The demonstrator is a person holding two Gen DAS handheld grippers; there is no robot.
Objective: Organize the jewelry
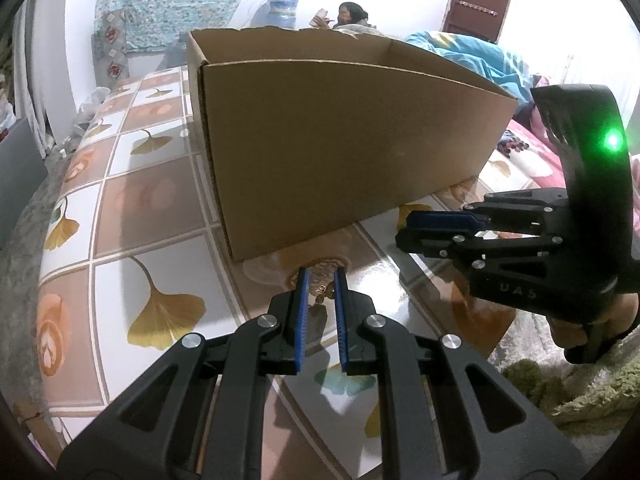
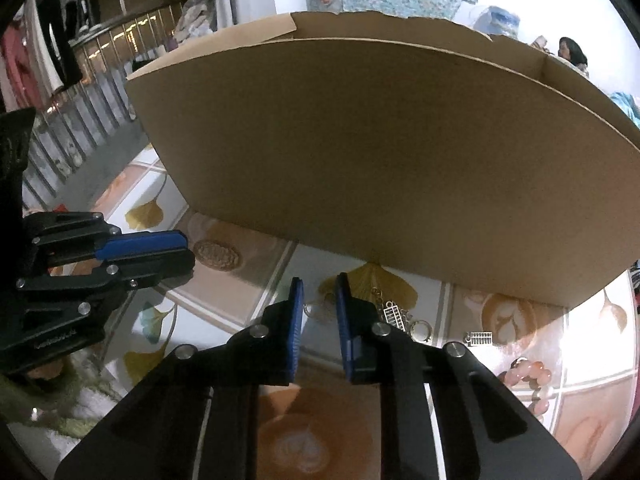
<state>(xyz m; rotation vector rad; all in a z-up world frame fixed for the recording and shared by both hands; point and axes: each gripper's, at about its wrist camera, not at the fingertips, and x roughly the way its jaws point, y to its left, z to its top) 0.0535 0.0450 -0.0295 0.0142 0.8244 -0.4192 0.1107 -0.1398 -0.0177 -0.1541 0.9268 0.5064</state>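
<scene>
The cardboard box [image 1: 352,136] stands open-topped on the leaf-patterned tabletop [image 1: 132,208], filling the far half of both views. Near its base on the right side lie the loose pieces: a pink bead bracelet [image 2: 530,378], two small ladder-shaped silver charms [image 2: 394,314], a ring [image 2: 420,330] and a fine chain with a loop [image 2: 316,308].

The step in hand looks like picking up single pieces to drop into the box. To do it well, each claw should come down until its pads meet the tabletop, close squarely on one piece, then lift high enough to clear the box's tall near wall.

The left claw [image 1: 322,294] is narrowly spread, its blue pads either side of a small bronze butterfly charm [image 1: 325,293]; whether they actually pinch it or only straddle it I cannot tell. The right claw [image 2: 319,304] is likewise part open, poised over the chain loop, with nothing visibly held.
</scene>
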